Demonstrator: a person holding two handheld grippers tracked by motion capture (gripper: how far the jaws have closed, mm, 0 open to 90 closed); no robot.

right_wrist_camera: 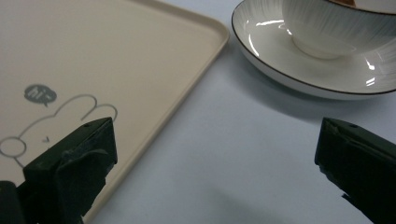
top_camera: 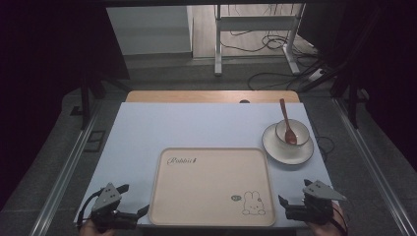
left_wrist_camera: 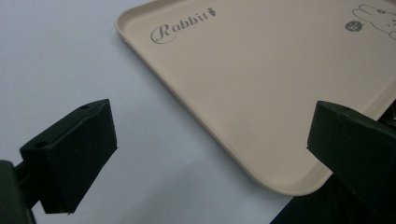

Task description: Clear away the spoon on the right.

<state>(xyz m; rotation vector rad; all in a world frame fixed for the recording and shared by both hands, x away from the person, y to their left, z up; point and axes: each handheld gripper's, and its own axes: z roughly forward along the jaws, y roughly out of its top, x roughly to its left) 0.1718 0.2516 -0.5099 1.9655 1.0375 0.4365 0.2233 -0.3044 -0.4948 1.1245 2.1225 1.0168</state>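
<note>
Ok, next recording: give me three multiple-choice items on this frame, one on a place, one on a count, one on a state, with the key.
1. Where does the wooden spoon rest?
A. in the cup on the saucer
B. flat on the tray
C. on the floor

2. How many dishes stand on the tray?
A. two
B. none
C. one

3. How do the jaws of the left tool and the right tool stand?
A. both clamped on the tray rim
B. left open, right clamped on the spoon
C. both open, holding nothing

Key: 1 A, since the high view shows the spoon's bowl end inside the cup, handle leaning out; 2 B, since the tray surface bears just its printed rabbit and lettering; 3 C, since each gripper view shows its jaws wide apart with nothing between them.
</note>
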